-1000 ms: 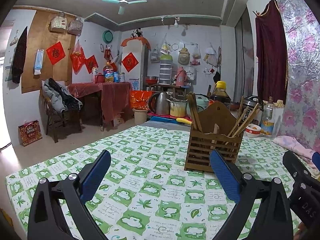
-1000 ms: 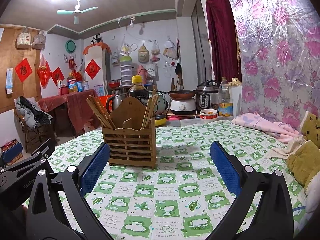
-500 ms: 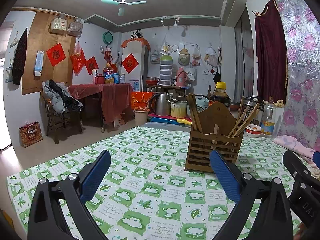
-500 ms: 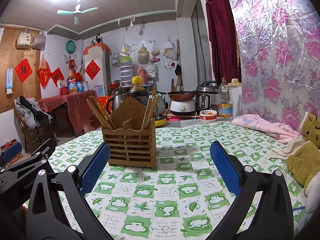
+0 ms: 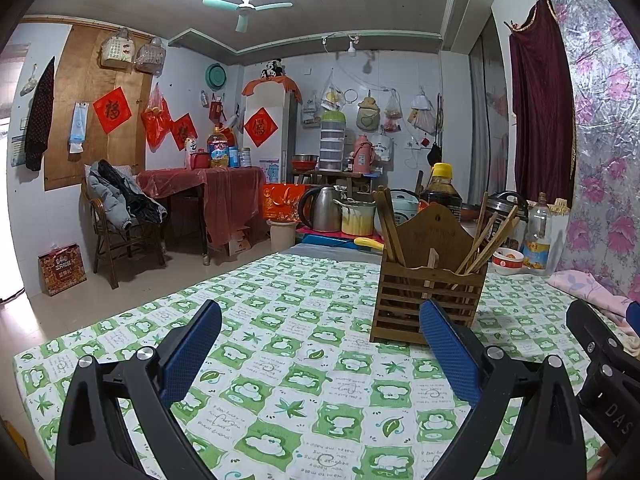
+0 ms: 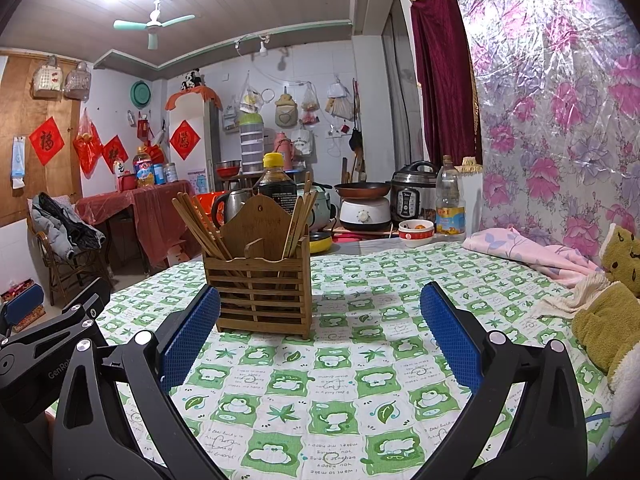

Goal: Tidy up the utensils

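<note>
Left wrist view: left tongs spread wide across the bottom of the frame, gripping nothing; blue pads over bare green-and-white cloth; wooden holder right of centre, partly behind the right-hand pad, standing upright on the cloth; chopsticks in two bunches, one leaning left in the near-left pocket, one fanning toward the upper right, long axes near vertical; right tongs visible only as a black frame at the lower right edge.

Right wrist view: right tongs likewise wide apart, holding nothing; holder left of centre, just beyond the left-hand pad; chopsticks already standing in both pockets; no loose utensil visible on the cloth in either view; pink blanket and soft toy at the right edge.

Holder ahead of both tongs, between their lines of sight; seemingly about equally near to both; fits either sticks gathered and done, or a re-sort between pockets to come.
</note>
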`<state>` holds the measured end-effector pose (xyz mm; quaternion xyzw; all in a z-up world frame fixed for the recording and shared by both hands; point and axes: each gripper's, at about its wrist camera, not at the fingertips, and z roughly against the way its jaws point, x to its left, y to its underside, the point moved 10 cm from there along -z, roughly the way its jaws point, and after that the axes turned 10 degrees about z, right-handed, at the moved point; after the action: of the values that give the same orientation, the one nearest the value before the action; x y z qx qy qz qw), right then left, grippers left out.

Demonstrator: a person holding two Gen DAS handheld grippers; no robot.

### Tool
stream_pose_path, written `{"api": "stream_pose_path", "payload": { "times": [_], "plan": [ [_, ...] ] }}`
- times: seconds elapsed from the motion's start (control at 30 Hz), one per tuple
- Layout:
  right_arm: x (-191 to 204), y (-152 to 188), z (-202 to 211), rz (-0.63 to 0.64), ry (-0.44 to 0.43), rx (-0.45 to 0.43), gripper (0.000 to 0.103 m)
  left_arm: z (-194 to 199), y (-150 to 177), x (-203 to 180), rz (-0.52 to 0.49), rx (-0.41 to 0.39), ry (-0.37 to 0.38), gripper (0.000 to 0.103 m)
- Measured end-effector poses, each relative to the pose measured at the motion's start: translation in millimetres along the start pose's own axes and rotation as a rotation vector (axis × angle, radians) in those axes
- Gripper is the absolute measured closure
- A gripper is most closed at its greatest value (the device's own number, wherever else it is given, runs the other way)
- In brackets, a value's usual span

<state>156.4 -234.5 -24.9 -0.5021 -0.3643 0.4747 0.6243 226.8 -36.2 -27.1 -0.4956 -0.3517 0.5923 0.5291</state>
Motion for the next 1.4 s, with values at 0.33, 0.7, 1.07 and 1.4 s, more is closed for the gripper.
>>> {"api": "stream_pose_path", "payload": {
  "times": [0.33, 0.7, 1.07, 1.4],
  "plan": [
    [0.7, 0.6, 0.0, -0.001, 0.0, 0.001, 0.006, -0.2, 0.2, -0.2, -0.001, 0.0, 0.0, 0.006],
    [-1.8, -2.4, 0.8, 0.002, 0.002, -0.006, 0.006, -0.3, 0.8, -0.5, -0.004, 0.002, -0.002, 0.006],
    [-2.9, -3.3, 0.6, 0.0, 0.002, -0.004, 0.006, -0.1, 1.0, 0.2, -0.006, 0.003, -0.002, 0.006],
    [-2.5, -3.1, 0.8, 0.001, 0.002, -0.006, 0.006, -0.1, 1.3, 0.6, -0.006, 0.006, -0.003, 0.006]
  ]
}}
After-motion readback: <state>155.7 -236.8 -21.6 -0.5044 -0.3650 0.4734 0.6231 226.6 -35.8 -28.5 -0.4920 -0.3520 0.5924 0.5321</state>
